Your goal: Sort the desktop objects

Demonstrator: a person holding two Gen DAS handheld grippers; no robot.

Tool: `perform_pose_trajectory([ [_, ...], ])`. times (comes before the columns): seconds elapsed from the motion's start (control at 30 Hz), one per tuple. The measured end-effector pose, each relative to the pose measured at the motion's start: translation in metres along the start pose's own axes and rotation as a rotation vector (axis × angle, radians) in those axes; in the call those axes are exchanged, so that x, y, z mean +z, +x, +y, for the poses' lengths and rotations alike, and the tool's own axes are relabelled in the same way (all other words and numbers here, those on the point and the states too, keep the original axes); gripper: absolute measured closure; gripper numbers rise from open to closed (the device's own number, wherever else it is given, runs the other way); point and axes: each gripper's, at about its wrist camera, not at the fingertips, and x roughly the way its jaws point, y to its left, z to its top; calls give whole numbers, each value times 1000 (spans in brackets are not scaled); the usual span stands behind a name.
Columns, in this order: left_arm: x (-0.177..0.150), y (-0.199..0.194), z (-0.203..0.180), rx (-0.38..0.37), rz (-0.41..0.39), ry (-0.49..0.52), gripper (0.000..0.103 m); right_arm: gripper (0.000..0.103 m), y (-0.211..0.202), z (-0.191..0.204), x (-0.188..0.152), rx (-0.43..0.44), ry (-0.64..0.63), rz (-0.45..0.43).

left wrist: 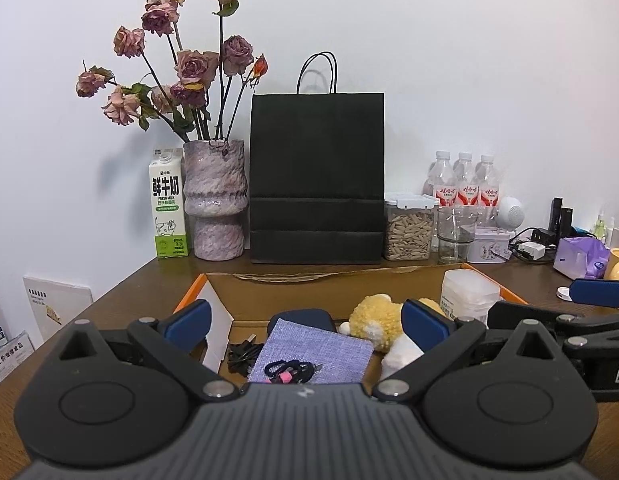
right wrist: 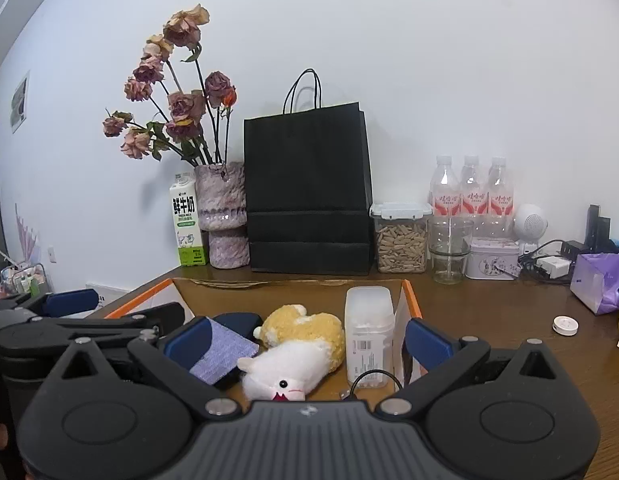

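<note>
Hovering open tools (left wrist: 305,322) over box (right wrist: 411,300); plush (right wrist: 301,344) inside.

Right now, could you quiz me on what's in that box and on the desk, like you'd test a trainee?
1. True or false: the plush toy lies inside the cardboard box.
2. How many water bottles stand at the back?
3. What holds the dried roses? A) black paper bag B) vase C) glass

Key: 1 true; 2 three; 3 B.
</note>
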Motion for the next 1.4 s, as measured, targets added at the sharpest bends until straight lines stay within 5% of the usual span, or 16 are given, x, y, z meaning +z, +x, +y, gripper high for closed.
perform_pose_trajectory([
  [0.4, 3, -17, 6, 42, -20, -18, 0, 0, -7, 7, 2, 42, -22, -27],
  [0.83, 3, -73, 15, 7, -38, 27, 0, 0, -55, 27, -4, 35, -50, 18],
  [1.4, -62, -114, 35, -14, 152, 45, 0, 1, -92, 23, -80, -30, -45, 258],
])
